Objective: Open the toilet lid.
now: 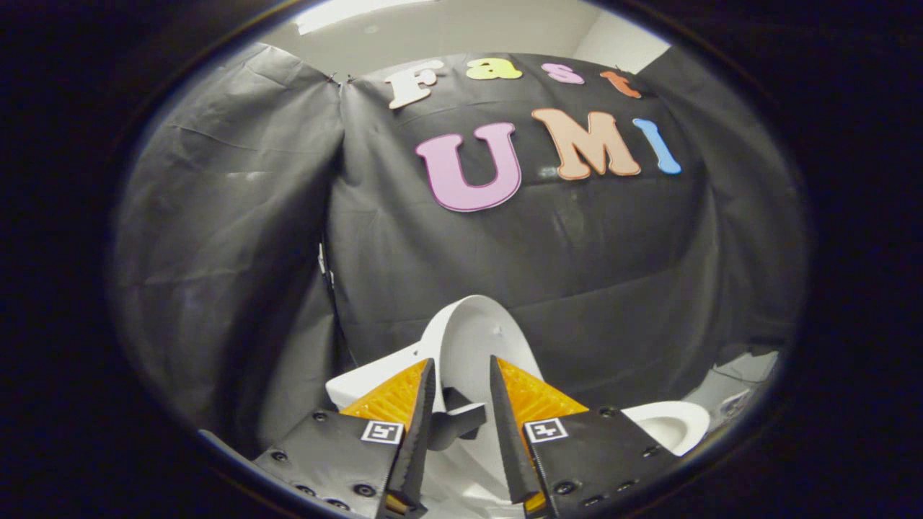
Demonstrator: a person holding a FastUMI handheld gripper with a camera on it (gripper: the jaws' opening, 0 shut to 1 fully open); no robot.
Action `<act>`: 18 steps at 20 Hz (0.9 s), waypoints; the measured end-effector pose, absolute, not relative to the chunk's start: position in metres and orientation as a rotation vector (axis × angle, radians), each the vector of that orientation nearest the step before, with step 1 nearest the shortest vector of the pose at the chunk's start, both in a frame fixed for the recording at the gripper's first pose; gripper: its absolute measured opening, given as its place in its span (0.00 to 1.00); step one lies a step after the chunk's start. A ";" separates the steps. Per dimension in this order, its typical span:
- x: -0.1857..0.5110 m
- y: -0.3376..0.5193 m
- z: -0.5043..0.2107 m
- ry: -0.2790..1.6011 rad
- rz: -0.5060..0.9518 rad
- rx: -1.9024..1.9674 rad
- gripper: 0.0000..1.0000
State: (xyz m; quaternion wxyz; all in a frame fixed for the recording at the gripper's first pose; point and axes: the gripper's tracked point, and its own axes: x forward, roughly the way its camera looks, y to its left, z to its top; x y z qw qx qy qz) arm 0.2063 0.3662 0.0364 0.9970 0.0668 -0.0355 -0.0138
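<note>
And here are the tongs (463, 382), their 2 fingers (422, 432) held apart with a clear gap between them, clamping nothing, released. Just ahead of them and showing through that gap stands the white toilet lid (476, 339), raised upright, its rounded top edge rising above the fingertips and its inner face turned toward the camera. A small dark block-shaped part (458, 418) sits low in the gap between the fingers, close against the left one; whether it touches is hard to say. To the right, beyond the right finger, there's the white rim of the toilet bowl (670, 425), open to view. To the left, behind the left finger, a white slab of the toilet's body (360, 382) pokes out. Behind the lid hangs the booth's black cloth wall (231, 238), creased and draped, with a pale ceiling (447, 29) above it.
</note>
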 end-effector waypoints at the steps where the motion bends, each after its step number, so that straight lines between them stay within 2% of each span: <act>1: 0.205 0.358 0.041 -0.075 -0.035 0.127 0.47; 18: 0.155 0.147 0.056 -0.049 -0.243 0.010 0.47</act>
